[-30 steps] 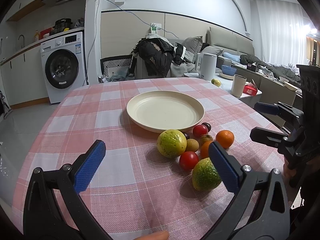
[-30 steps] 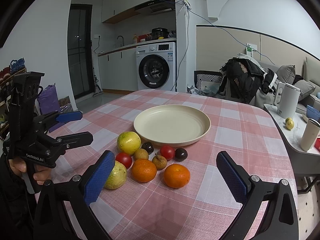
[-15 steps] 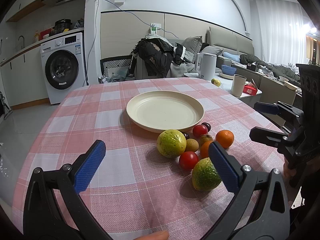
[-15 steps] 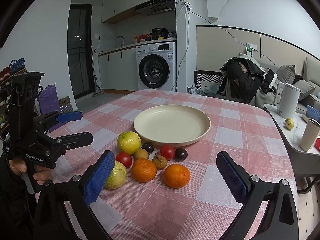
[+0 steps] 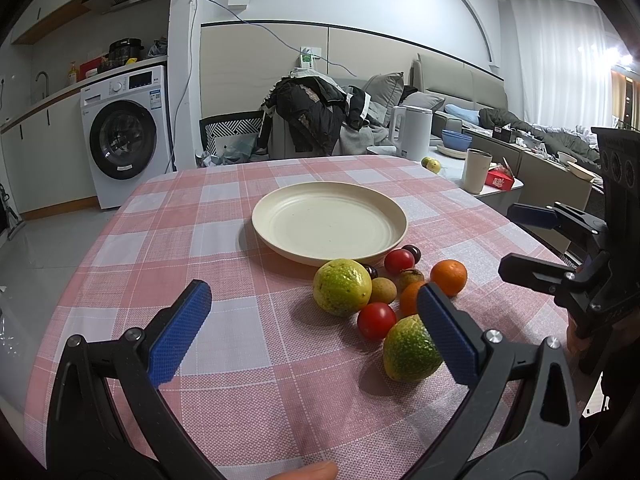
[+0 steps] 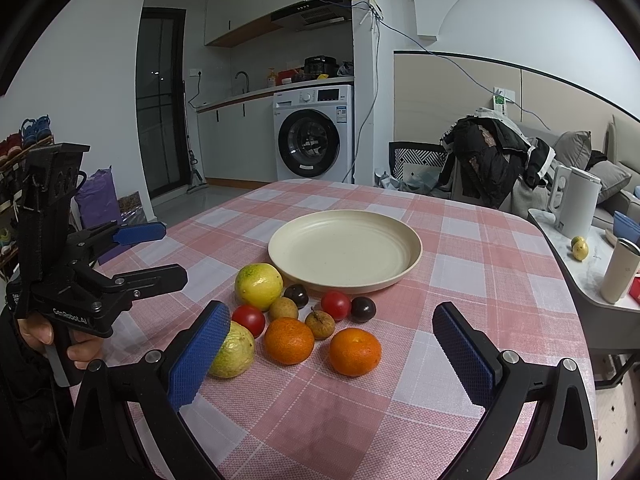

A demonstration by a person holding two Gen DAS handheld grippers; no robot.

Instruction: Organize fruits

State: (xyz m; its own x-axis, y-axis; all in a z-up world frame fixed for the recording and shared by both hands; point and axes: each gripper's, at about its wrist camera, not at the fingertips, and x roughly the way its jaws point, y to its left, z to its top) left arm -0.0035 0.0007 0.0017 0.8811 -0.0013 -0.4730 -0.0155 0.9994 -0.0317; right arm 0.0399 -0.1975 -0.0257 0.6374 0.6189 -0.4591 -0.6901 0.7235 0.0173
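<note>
Fruit lot: heaped loose on the surface point(image 6: 460, 240) beyond both sets of fingers, just short of the bare plate point(image 6: 345, 250), presumably its destination. Left gripper point(image 5: 314, 326) and right gripper point(image 6: 340, 354): fingers spread wide, holding nothing, hovering apart from the fruit, apparently ready to pick.

Access to round cream ceramic plate point(image 6: 345, 249)
Near rim blocked by clustered mixed fruits point(image 6: 304, 320); pink checked cloth surface point(image 6: 472, 280) beside them bare.

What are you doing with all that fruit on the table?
A person holds a left gripper and a right gripper, both open and empty, above a checked table. The fruits sit in a cluster beside the cream plate: two oranges, tomatoes, two green-yellow fruits and some small brown and dark ones. Nothing is on the plate yet.
</note>
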